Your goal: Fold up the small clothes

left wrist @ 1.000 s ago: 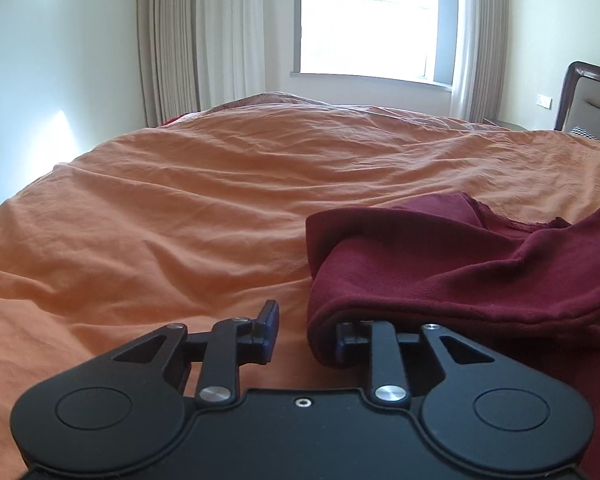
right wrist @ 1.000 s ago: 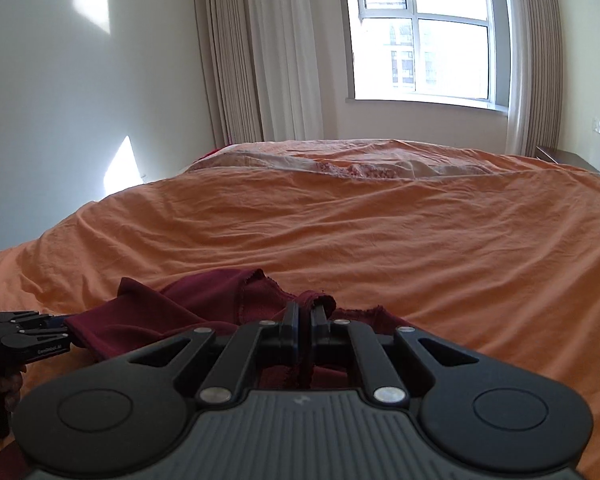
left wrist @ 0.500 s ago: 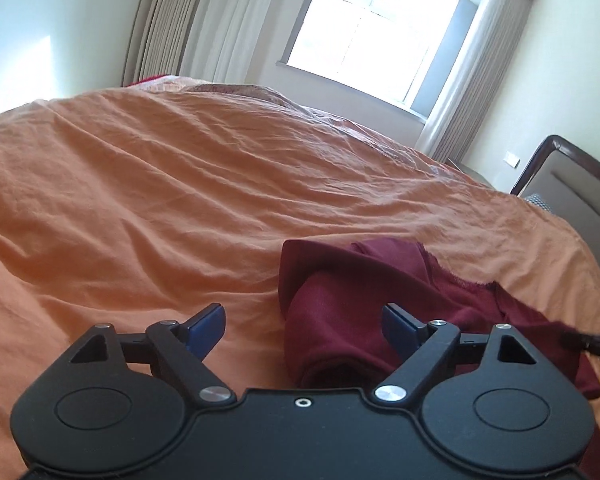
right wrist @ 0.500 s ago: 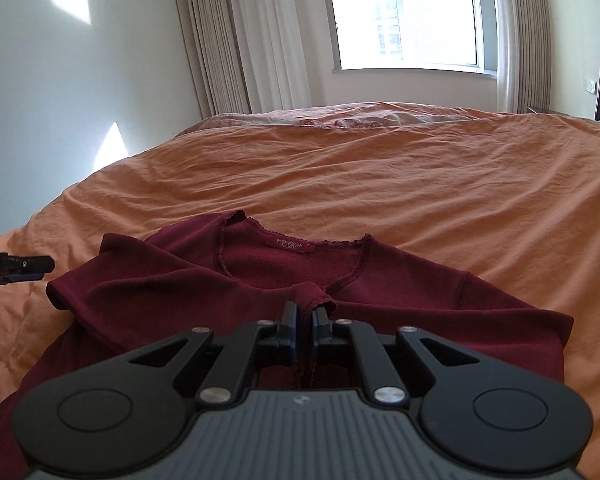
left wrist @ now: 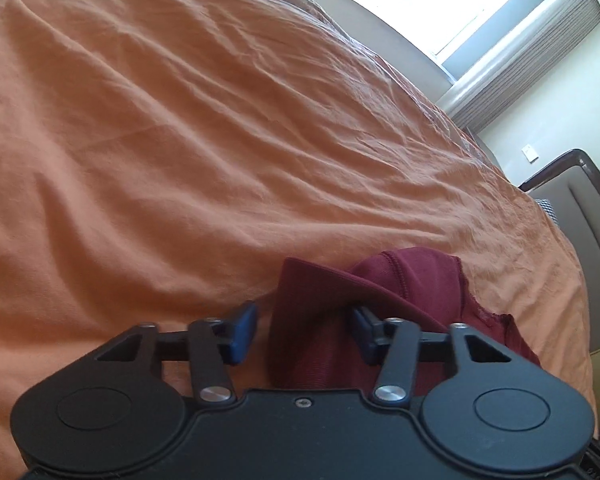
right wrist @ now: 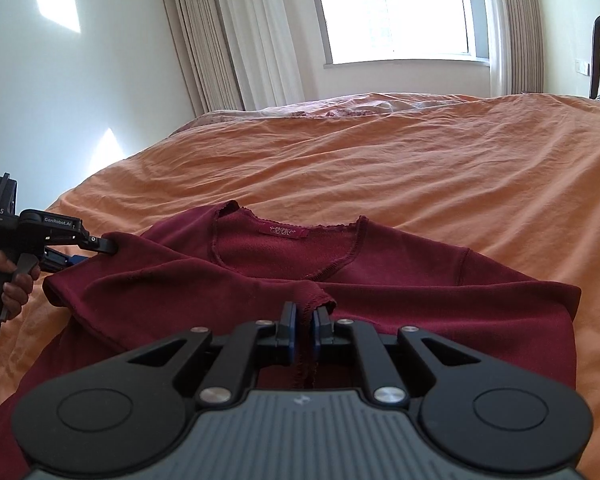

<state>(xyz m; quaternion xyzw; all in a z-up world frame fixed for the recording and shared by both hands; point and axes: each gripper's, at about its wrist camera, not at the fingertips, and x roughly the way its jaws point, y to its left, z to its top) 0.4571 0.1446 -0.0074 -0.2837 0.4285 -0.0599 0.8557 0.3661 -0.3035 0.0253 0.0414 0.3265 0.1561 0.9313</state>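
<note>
A dark red long-sleeved shirt (right wrist: 380, 280) lies front up on the orange bed cover (right wrist: 420, 168), neckline toward the window. My right gripper (right wrist: 304, 328) is shut on a lace-edged fold of the shirt near its middle. At the left, my left gripper (right wrist: 96, 250) straddles the folded sleeve edge. In the left wrist view the left gripper (left wrist: 303, 332) has its jaws closing, with the shirt's fold (left wrist: 412, 288) between them. The right pad sits under the cloth and the left pad stands a little apart from it.
The orange cover (left wrist: 180, 140) spreads wrinkled toward the window and curtains (right wrist: 228, 40). A dark wooden headboard (left wrist: 580, 208) stands at the right. A person's hand (right wrist: 14, 288) grips the left tool's handle at the bed's left edge.
The left gripper opened wide, swung and rolled toward the sleeve fold, then narrowed around it. The right gripper sank a little, and the shirt now lies spread on the bed.
</note>
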